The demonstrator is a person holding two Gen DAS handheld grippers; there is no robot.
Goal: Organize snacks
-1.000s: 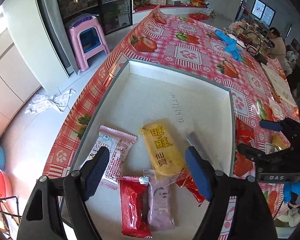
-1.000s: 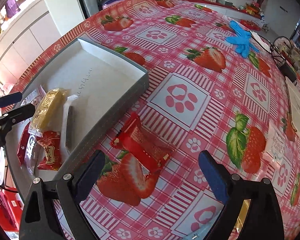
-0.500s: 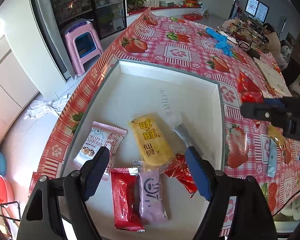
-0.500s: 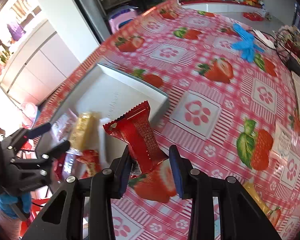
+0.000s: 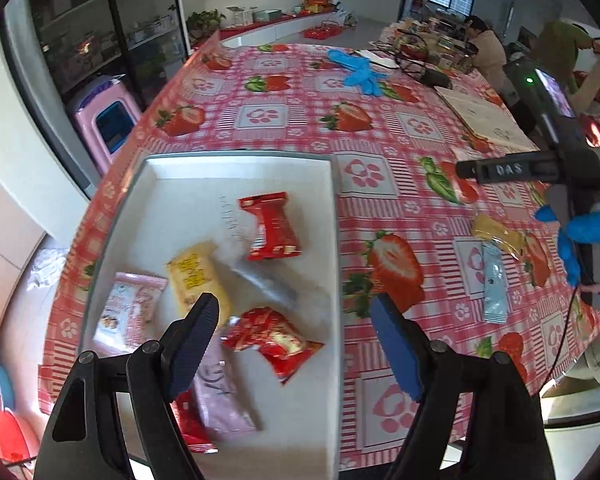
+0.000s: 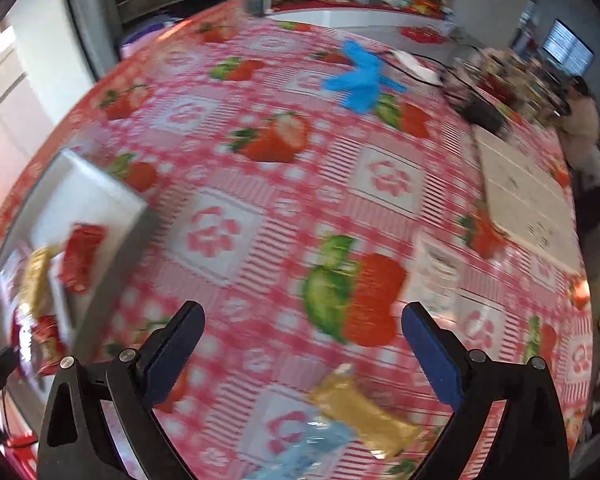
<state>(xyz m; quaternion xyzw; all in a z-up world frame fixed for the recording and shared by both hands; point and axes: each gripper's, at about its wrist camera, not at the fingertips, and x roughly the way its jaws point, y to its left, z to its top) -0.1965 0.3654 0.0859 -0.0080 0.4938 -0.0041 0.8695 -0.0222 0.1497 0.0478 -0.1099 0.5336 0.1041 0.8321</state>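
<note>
At left of the frame, a white tray (image 5: 332,240) on the strawberry-print tabletop (image 5: 380,128) holds several snacks, a red packet (image 5: 272,226) lying alone near its centre. The left hand-held gripper (image 5: 296,344) hangs above the tray's lower edge, jaws wide apart and empty. At right, the right hand-held gripper (image 6: 300,356), also spread and empty, hovers over a gold packet (image 6: 364,416) and what looks, through blur, like a blue one (image 6: 312,448).
</note>
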